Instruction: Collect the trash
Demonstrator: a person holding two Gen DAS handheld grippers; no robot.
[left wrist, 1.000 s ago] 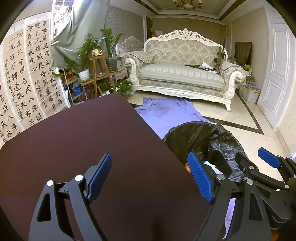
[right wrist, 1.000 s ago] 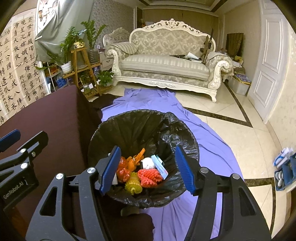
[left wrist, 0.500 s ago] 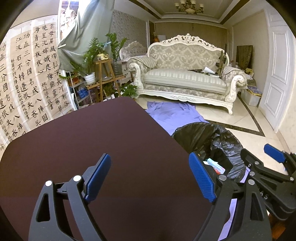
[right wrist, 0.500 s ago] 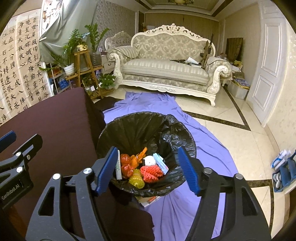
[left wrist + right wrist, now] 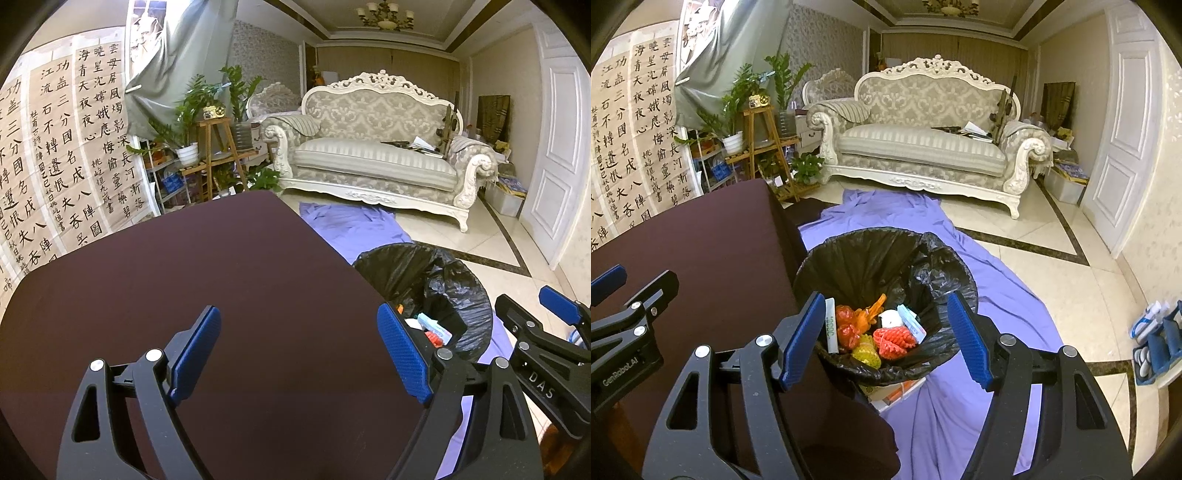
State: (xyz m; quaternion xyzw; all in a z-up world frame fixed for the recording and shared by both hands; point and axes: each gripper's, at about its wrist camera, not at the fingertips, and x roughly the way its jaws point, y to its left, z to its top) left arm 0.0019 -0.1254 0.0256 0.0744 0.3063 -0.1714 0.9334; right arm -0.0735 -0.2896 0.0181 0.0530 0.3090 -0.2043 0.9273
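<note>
Both grippers empty, spread wide: left gripper [image 5: 299, 354] over bare dark-brown worktop [image 5: 184, 266], right gripper [image 5: 886, 338] above black-lined trash bin [image 5: 864, 254] holding colourful wrapper trash [image 5: 875, 334]. I judge collection nearly finished; next I'd check for leftovers.

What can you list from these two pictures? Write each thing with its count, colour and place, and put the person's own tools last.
Bin: one, black bag lining, on the floor beside the table.
Trash: several pieces, red, orange, yellow, white, inside the bin.
Table: one, dark brown, left of the bin.
Sheet: one, purple, spread on the floor under the bin.
Sofa: one, cream and grey, against the far wall.
Plants: several, green, on wooden stands at left.
Scrolls: several, pale with black writing, on the left wall.
Door: one, white, at right.
Left gripper: one, black with blue pads, open above the table.
Right gripper: one, black with blue pads, open above the bin.
</note>
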